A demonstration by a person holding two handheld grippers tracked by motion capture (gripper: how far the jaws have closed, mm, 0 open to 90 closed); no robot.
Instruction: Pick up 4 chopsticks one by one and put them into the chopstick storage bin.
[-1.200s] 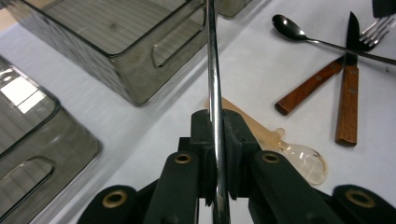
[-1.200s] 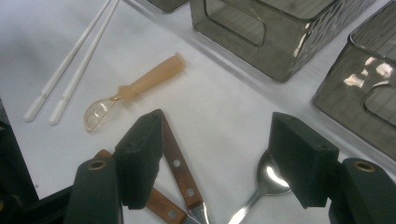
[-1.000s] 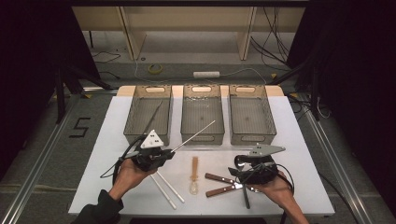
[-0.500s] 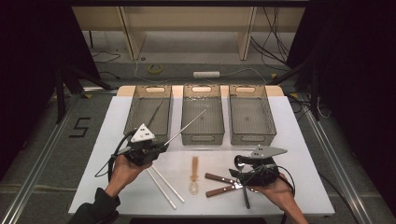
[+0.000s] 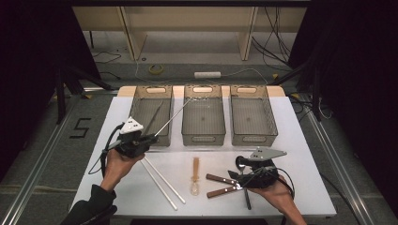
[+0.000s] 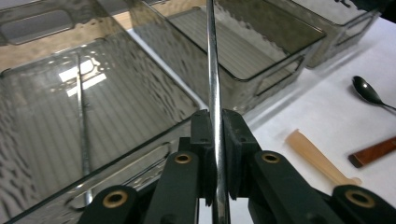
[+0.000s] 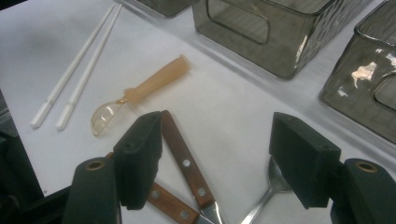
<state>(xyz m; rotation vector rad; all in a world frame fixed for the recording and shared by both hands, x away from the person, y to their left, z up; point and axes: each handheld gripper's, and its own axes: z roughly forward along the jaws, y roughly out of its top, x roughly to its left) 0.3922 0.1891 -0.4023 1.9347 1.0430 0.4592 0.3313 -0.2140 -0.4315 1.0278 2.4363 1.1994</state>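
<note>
You have three smoky clear bins (image 5: pixel 204 119) in a row at the back of the tabletop (image 5: pixel 305 154). Two metal chopsticks (image 5: pixel 171 117): one clamped in your left gripper (image 5: pixel 149 138), one lying in the left bin. Two white chopsticks (image 5: pixel 162 183), one translucent orange spoon (image 5: pixel 195 176), two wooden-handled knives (image 5: pixel 223 185), and one dark spoon (image 5: pixel 240 163). You hold two grippers, counting the right gripper (image 5: pixel 244 176).

left claw (image 5: pixel 149 139) clamps metal rod (image 5: pixel 172 115) | over left bin (image 5: pixel 151 96) | right claw (image 5: pixel 240 172) spread

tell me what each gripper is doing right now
left gripper: shut on a metal chopstick.
right gripper: open, holding nothing.
</note>
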